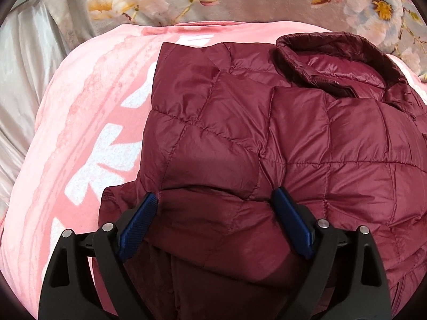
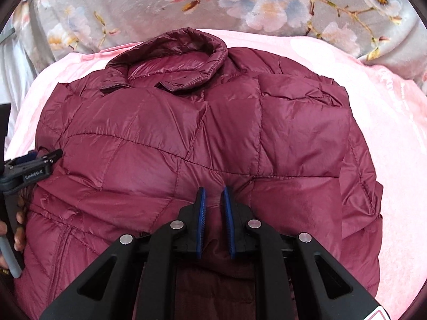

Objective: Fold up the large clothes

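A quilted maroon down jacket lies on a pink blanket, its collar at the far end and its sides folded in. My left gripper is open over the jacket's near left edge. A puffy fold bulges between its spread blue pads, which do not press on it. My right gripper is shut on a thin fold of the jacket at the near middle. In the right wrist view the left gripper shows at the left edge, held by a hand.
The pink blanket with white patterns spreads under the jacket on both sides. Behind it lies a grey floral blanket. Pale satin cloth sits at the far left.
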Demonstrator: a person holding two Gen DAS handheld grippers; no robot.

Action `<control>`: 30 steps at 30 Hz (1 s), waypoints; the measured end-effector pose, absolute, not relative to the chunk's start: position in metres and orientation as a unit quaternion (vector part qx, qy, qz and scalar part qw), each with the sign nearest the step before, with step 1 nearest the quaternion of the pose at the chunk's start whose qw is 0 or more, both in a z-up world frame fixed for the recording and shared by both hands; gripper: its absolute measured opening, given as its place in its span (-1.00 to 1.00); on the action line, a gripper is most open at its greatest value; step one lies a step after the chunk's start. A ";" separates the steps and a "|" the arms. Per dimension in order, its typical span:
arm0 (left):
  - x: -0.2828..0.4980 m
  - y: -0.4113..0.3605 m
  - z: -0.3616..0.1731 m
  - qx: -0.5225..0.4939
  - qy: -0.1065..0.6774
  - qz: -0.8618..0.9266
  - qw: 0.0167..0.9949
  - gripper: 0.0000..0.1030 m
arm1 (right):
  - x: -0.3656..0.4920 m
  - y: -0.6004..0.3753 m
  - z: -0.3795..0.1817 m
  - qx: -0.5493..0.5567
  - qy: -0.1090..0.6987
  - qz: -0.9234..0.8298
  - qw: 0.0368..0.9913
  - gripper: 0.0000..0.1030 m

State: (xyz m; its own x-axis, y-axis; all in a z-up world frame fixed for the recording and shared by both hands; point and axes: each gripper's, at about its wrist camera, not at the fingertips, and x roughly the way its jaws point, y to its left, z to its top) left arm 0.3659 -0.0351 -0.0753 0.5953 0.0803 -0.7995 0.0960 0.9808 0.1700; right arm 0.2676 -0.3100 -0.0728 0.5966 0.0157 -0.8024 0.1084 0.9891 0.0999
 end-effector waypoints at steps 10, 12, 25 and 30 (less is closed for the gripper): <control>0.391 -0.038 0.004 -0.055 0.463 -0.149 0.872 0.66 | 0.289 -0.323 -0.018 0.183 0.409 0.016 0.894 0.04; 0.415 -0.051 0.003 -0.109 0.478 -0.179 0.853 0.66 | 0.308 -0.324 -0.017 0.206 0.403 0.017 0.892 0.05; 0.481 -0.095 -0.068 -0.161 0.557 -0.168 0.797 -0.62 | 0.379 -0.344 -0.069 0.317 0.420 0.025 0.850 -0.82; 0.473 -0.092 -0.075 -0.131 0.544 -0.183 0.809 -0.64 | 0.367 -0.340 -0.071 0.224 0.430 0.001 0.875 -0.85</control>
